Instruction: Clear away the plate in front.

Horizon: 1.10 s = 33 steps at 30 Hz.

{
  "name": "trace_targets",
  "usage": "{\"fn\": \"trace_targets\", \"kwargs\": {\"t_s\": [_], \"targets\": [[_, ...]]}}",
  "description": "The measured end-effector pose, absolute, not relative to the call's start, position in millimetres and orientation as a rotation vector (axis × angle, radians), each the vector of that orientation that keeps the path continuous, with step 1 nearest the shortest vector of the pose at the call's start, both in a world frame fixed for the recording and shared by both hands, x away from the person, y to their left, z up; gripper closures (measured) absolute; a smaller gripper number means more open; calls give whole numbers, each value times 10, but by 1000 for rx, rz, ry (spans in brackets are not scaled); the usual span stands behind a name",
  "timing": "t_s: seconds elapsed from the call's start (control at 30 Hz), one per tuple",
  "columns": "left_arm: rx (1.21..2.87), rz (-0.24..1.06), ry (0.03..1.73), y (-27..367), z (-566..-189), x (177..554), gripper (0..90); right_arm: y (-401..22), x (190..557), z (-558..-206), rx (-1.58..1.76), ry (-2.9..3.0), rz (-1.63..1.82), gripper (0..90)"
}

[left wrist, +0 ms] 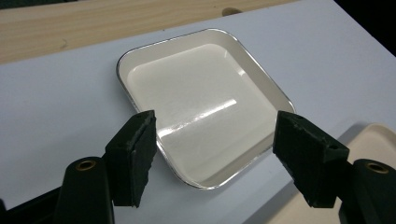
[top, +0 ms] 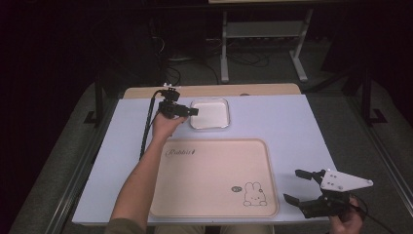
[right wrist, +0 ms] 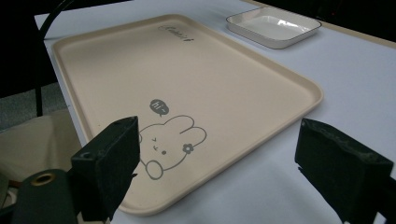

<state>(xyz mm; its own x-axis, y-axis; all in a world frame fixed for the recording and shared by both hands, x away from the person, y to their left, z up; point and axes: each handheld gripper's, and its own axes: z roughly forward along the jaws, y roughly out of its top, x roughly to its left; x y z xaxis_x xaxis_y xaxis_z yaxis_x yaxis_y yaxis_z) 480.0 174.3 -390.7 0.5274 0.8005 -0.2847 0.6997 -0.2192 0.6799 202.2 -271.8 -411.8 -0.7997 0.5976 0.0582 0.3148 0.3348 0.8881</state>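
Left gripper [top: 187, 111] hovers at the left rim of the shallow square white dish with a thin metal-coloured edge [top: 210, 114], jaws apart and straddling its near corner in the left gripper view [left wrist: 212, 154], pads not pressing on it. That dish sits on the pale blue table top [top: 292, 122] near its far edge, just beyond the large beige rectangular tray with a rabbit drawing [top: 209, 195]. Right gripper [top: 298, 185] hangs at the table's near right corner, beside the tray's right rim, jaws wide apart, nothing between them.
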Motion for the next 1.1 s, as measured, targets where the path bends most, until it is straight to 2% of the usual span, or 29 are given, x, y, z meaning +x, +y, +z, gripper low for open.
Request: {"fn": "trace_targets", "kwargs": {"t_s": [0.43, 0.53, 0.63, 0.93, 1.1], "targets": [[2037, 143, 1354, 1662, -4253, 4937, 367, -2751, 2012, -4114, 824, 2311, 1453, 131], [2016, 128, 1382, 1670, -4283, 4960, 428, -2745, 2013, -4113, 822, 2313, 1452, 131], [2012, 121, 1412, 1665, -4307, 4970, 452, -2733, 2015, -4110, 813, 2316, 1454, 131], [2040, 161, 1443, 1620, -4354, 4976, 614, -2737, 2019, -4111, 810, 2315, 1458, 131], [2048, 166, 1462, 1613, -4358, 4981, 675, -2739, 2020, -4110, 809, 2315, 1460, 131]]}}
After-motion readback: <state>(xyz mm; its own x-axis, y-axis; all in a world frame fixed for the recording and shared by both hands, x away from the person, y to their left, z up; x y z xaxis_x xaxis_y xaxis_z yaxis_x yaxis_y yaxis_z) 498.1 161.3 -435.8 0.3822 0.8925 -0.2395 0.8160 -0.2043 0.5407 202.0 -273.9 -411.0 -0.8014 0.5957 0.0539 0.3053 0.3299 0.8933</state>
